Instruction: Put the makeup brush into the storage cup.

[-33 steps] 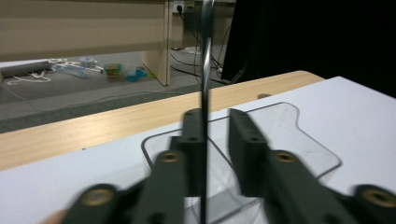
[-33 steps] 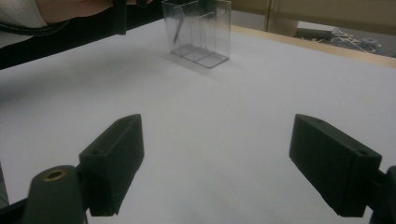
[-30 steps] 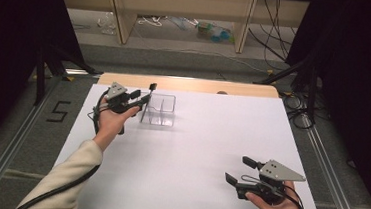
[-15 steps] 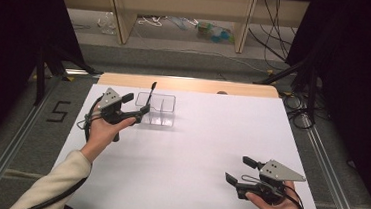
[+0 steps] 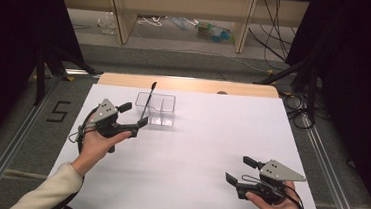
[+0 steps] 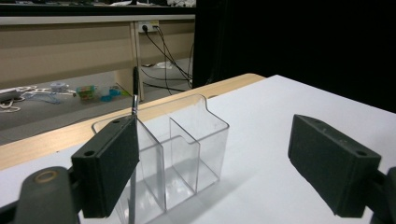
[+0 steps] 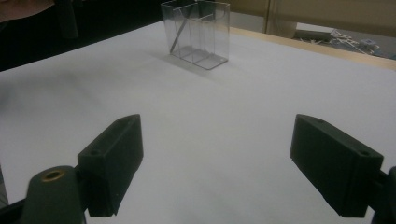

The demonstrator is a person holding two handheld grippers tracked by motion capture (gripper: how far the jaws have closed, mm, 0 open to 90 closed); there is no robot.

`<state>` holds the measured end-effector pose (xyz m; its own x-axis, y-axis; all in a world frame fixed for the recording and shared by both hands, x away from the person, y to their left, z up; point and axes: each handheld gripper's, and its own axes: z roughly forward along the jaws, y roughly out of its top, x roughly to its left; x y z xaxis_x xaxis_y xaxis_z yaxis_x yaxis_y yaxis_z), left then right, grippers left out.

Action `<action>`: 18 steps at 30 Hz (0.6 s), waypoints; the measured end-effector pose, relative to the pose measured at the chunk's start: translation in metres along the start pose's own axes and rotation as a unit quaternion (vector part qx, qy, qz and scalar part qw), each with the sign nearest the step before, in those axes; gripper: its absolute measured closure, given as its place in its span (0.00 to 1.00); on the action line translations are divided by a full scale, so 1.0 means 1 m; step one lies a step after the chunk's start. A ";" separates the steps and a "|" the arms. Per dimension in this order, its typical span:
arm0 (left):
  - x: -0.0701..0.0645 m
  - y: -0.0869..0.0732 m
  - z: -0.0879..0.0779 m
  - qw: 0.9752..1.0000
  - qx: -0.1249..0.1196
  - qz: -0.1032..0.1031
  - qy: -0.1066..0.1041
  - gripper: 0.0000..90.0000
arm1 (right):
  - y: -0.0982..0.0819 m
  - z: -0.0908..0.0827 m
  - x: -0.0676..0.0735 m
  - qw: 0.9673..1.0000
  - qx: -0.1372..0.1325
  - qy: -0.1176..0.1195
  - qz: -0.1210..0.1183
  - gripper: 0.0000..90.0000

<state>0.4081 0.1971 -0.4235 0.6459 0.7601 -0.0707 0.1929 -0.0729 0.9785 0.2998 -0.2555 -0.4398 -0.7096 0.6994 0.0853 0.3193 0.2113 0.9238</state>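
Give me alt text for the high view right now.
A thin black brush stands tilted in the left compartment of a clear organizer on the white table. The left tongs, just opened, hover beside it; the right tongs are open.

Glossy clear-plastic organizer (image 5: 155, 109) on a matt white paper table cover (image 5: 210, 151); tongs' pads (image 6: 109, 168) matt black.

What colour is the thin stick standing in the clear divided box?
Black at its top, with a silvery shaft; the stick shows best in the left gripper view.
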 end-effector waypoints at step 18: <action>-0.034 -0.013 -0.037 0.999 0.002 0.009 -0.037 0.18 | 0.000 -0.001 0.000 1.000 0.008 -0.005 -0.003 0.20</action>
<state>0.3558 0.1960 -0.4265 0.7029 0.7081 -0.0668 0.1827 -0.0890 0.9791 0.2995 -0.2560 -0.4391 -0.7054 0.7047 0.0768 0.3261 0.2264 0.9178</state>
